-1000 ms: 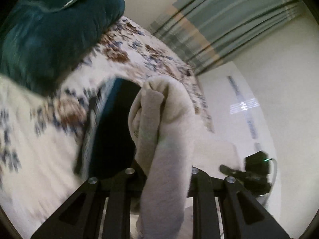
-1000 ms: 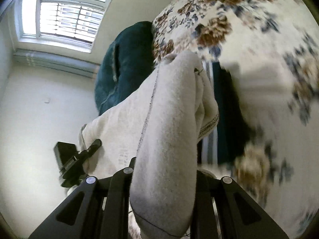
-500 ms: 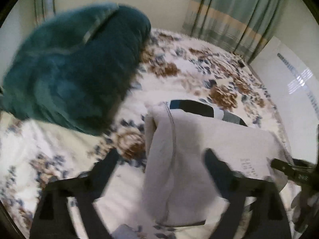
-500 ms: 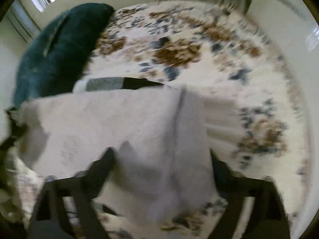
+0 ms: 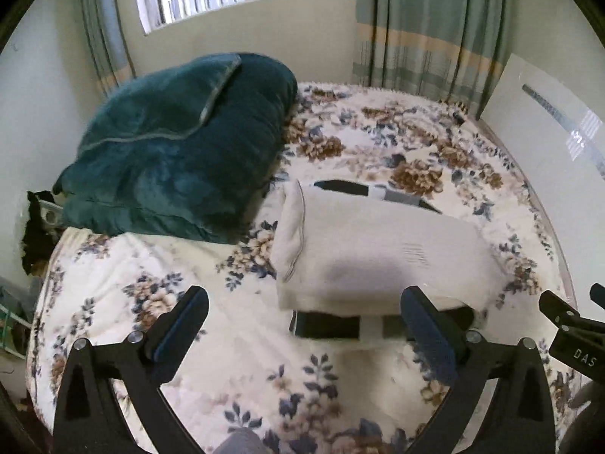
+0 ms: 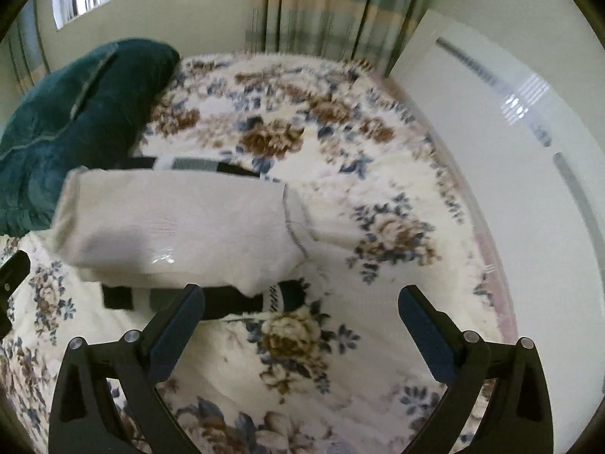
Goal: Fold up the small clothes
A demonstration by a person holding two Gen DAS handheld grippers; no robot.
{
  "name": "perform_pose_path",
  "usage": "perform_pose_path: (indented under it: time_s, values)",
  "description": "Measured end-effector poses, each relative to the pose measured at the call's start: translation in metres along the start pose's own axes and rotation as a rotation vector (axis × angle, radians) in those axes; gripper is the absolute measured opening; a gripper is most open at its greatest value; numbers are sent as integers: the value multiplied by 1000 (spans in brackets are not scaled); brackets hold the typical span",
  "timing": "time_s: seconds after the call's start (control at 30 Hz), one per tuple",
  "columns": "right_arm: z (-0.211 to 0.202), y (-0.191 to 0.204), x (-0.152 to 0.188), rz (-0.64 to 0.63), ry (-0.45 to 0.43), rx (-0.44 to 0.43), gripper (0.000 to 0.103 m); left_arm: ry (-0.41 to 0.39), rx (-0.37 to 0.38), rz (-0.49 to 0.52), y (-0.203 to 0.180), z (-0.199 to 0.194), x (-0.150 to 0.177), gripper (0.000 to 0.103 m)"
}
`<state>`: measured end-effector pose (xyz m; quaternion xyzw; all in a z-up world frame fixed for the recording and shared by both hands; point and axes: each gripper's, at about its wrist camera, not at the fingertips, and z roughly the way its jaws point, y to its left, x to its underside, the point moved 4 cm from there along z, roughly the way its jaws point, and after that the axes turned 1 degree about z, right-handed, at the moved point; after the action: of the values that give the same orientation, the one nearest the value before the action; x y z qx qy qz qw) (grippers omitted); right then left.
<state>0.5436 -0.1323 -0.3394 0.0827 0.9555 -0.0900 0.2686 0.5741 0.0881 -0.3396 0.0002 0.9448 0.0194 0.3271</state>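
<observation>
A folded cream garment (image 5: 370, 249) lies on top of a dark folded garment with white and grey stripes (image 5: 332, 325) on the floral bed. It also shows in the right wrist view (image 6: 170, 227), with the dark garment (image 6: 211, 304) under it. My left gripper (image 5: 302, 325) is open and empty, just in front of the stack's near edge. My right gripper (image 6: 302, 317) is open and empty, in front of the stack's right end. Part of the right gripper (image 5: 567, 321) shows at the right edge of the left wrist view.
A big teal pillow or folded blanket (image 5: 177, 151) lies at the back left of the floral bedspread (image 5: 151, 295). A white panel (image 6: 510, 151) stands along the bed's right side. Curtains (image 5: 423, 26) and a window are behind the bed.
Both grippers were shut on the cream garment and held it up. They laid it on the dark garment, opened, and drew back toward the near side of the bed.
</observation>
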Motion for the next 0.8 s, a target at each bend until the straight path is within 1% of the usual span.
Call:
perform_pose_path:
  time_s: [0.1, 0.13, 0.17, 0.2, 0.27, 0.33, 0.4, 0.43, 0.47, 0.67, 0.8]
  values:
    - [-59, -12, 8, 1, -51, 7, 103, -26, 0, -6, -2, -43, 3, 103]
    - [-80, -16, 11, 3, -68, 0, 103, -39, 0, -9, -3, -66, 5, 103]
    - [-103, -21, 15, 4, -89, 4, 103, -46, 1, -10, -4, -78, 6, 103]
    - [-122, -25, 18, 3, -107, 4, 103, -59, -4, -16, -4, -101, 8, 103]
    - [-162, -33, 26, 8, -138, 0, 103, -75, 9, -13, -8, -130, 11, 103]
    - [-205, -40, 36, 7, -172, -5, 103, -103, 11, -6, -10, -170, 16, 103]
    - [-238, -47, 44, 7, -200, -5, 103, -114, 16, 1, -12, -196, 20, 103]
    - [-256, -51, 50, 7, -214, -10, 103, -126, 21, 3, -13, -217, 23, 103]
    - [-276, -56, 56, 12, -231, -19, 103, -132, 23, 7, -14, -227, 26, 103]
    - [-367, -82, 86, 18, -314, -30, 103, -173, 43, 10, -20, -305, 47, 103]
    - [-409, -98, 107, 24, -343, -43, 103, -199, 40, 4, -24, -340, 59, 103]
